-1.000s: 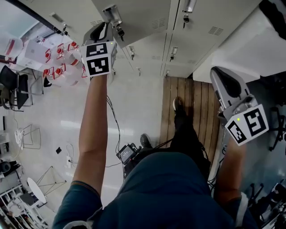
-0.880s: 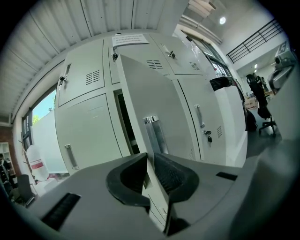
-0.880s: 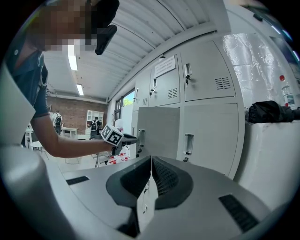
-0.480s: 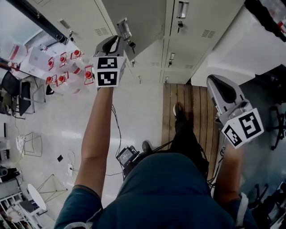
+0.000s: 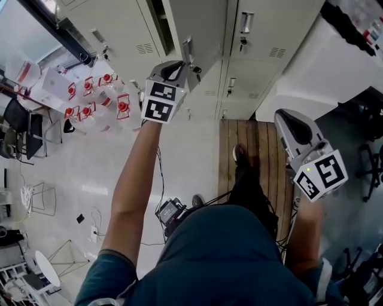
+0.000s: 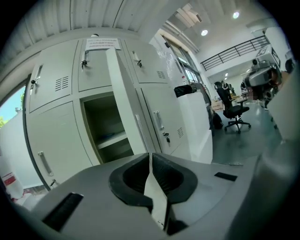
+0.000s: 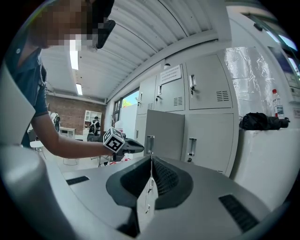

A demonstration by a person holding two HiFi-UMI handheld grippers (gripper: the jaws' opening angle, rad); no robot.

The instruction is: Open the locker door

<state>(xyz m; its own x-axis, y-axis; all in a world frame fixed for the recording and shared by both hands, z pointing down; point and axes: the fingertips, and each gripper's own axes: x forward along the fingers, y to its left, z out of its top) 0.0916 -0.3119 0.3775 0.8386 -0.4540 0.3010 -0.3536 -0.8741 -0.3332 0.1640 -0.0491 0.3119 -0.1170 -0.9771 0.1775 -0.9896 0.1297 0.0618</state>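
Note:
The grey locker door (image 5: 200, 30) stands swung open, and the dark compartment (image 5: 160, 18) shows behind it. Its metal handle (image 5: 187, 51) sits just above my left gripper (image 5: 181, 67). In the left gripper view the door (image 6: 124, 108) is edge-on beside the open compartment (image 6: 105, 131). My left gripper (image 6: 150, 157) has just been closing; its jaws meet with nothing between them. The right gripper view shows the left gripper (image 7: 137, 146) beside the handle (image 7: 150, 143), apart from it. My right gripper (image 5: 284, 116) hangs at the right, shut and empty (image 7: 151, 159).
Several red-capped bottles (image 5: 90, 95) stand on the floor at the left. A wooden platform (image 5: 257, 137) lies under the person's feet. A white counter (image 5: 311, 66) with a black bag (image 7: 260, 121) is at the right. Cables and a small device (image 5: 170, 206) lie on the floor.
The door has swung further open and the dark compartment now shows. My left gripper moved right and down in the head view along with the handle. The right gripper shifted slightly.

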